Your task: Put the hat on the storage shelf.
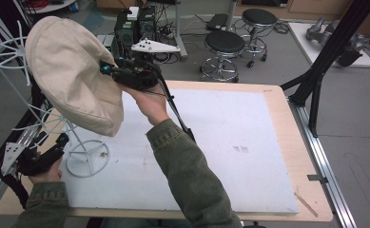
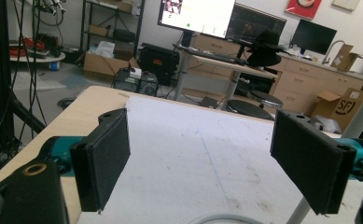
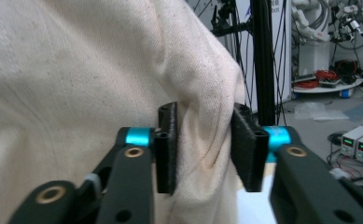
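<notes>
A beige cloth hat (image 1: 71, 71) hangs on a white wire stand (image 1: 85, 159) at the table's left side. My right gripper (image 1: 105, 69) is raised at the hat's right edge. In the right gripper view its jaws (image 3: 205, 144) are shut on a bunched fold of the hat (image 3: 76, 93). My left gripper (image 1: 54, 147) rests low at the table's front left, beside the stand's ring base. Its jaws (image 2: 202, 163) stand wide open with nothing between them, and the stand's white pole (image 2: 305, 205) shows by the right jaw.
A white mat (image 1: 230, 142) covers most of the wooden table (image 1: 287, 109). Two black stools (image 1: 224, 45) and electronics boxes (image 1: 135, 26) stand behind the table. A black frame post (image 1: 325, 52) rises at the right.
</notes>
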Action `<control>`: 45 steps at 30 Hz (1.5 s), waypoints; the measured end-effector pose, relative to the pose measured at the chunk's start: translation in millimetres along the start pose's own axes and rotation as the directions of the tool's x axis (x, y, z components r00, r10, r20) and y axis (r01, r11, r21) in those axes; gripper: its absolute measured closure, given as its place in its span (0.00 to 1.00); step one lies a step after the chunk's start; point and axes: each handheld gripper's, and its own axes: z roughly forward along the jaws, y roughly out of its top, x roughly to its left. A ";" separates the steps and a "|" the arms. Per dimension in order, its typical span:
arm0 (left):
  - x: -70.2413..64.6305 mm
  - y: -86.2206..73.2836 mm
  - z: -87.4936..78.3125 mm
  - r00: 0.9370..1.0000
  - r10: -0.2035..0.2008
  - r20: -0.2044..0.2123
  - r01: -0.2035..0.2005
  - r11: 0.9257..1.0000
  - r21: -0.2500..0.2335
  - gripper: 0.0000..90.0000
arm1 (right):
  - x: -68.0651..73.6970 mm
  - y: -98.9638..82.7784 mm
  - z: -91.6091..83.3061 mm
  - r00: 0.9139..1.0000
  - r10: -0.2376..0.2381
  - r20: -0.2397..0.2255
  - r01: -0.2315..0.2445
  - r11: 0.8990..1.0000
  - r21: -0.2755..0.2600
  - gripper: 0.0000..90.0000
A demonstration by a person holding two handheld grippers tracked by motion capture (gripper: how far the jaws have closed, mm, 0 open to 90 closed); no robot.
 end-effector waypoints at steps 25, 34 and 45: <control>-0.2 0.0 -0.4 1.000 -0.010 0.002 0.010 1.000 -0.004 0.22 | -18.6 -7.4 -42.5 0.999 0.010 0.031 -0.008 0.996 -0.088 0.23; -1.0 0.4 -1.2 1.000 0.000 -0.002 0.000 1.000 -0.006 0.22 | -24.8 -8.5 -65.0 0.997 0.020 0.072 -0.011 0.993 -0.120 0.17; -2.2 0.7 -1.9 1.000 0.007 -0.001 -0.007 1.000 -0.013 0.22 | -29.6 -13.0 -100.0 0.977 -0.031 0.210 0.063 0.986 -0.151 0.12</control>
